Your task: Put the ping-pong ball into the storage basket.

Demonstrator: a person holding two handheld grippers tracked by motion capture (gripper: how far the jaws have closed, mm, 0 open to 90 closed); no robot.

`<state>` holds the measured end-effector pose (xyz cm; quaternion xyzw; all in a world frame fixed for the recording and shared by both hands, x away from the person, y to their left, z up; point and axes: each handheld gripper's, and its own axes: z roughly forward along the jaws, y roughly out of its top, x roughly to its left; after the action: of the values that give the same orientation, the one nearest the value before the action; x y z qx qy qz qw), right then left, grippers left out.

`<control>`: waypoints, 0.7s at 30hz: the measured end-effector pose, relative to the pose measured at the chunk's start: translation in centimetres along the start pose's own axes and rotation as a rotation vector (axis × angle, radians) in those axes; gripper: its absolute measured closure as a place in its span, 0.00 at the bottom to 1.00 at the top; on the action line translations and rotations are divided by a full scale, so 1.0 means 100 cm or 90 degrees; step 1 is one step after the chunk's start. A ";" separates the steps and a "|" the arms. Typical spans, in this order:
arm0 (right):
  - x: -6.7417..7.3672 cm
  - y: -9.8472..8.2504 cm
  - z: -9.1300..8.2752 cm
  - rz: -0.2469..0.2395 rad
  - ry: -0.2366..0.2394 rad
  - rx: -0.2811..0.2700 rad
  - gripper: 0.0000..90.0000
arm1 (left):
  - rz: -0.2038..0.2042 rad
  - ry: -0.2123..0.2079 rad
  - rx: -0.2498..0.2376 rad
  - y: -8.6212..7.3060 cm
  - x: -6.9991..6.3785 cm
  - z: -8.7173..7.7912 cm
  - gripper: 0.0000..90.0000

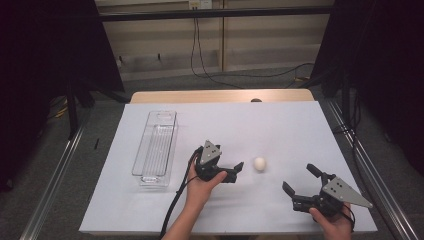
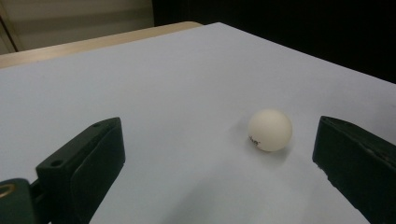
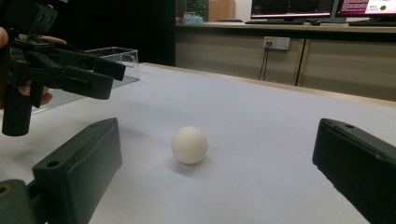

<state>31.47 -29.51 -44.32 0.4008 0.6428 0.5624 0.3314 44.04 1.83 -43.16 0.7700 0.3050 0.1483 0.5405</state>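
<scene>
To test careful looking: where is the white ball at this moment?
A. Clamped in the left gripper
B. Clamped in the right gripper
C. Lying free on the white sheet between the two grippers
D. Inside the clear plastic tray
C: the white ball lies on the white sheet, with the left gripper and right gripper both open and apart from it.

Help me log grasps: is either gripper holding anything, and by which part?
Nothing is held. The ball lies free on the table, ahead of the open left gripper; the right gripper is open too.

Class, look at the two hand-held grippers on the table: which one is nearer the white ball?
The left hand-held gripper: its open jaws almost reach the white ball, while the right hand-held gripper sits farther off.
</scene>
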 end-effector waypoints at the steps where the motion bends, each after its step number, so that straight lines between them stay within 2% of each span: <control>1: 0.000 0.000 0.000 0.000 -0.001 0.000 0.01 | 0.005 0.004 0.004 0.000 0.000 0.001 0.03; 2: 0.001 0.000 0.000 0.009 -0.005 -0.005 0.01 | 0.006 0.002 0.004 0.000 0.000 0.001 0.03; 17: 0.001 0.001 0.000 0.007 -0.003 -0.003 0.01 | 0.002 -0.005 0.010 0.000 -0.003 0.009 0.03; 18: 0.001 0.000 0.000 0.004 -0.001 -0.003 0.01 | 0.008 -0.006 0.014 0.000 -0.003 0.009 0.03; 21: 0.002 0.000 0.000 0.003 0.005 -0.001 0.01 | 0.004 -0.008 0.012 0.001 -0.005 0.010 0.03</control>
<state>31.43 -29.33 -44.28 0.4000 0.6427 0.5652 0.3278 44.29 0.74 -43.41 0.7767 0.3006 0.1419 0.5350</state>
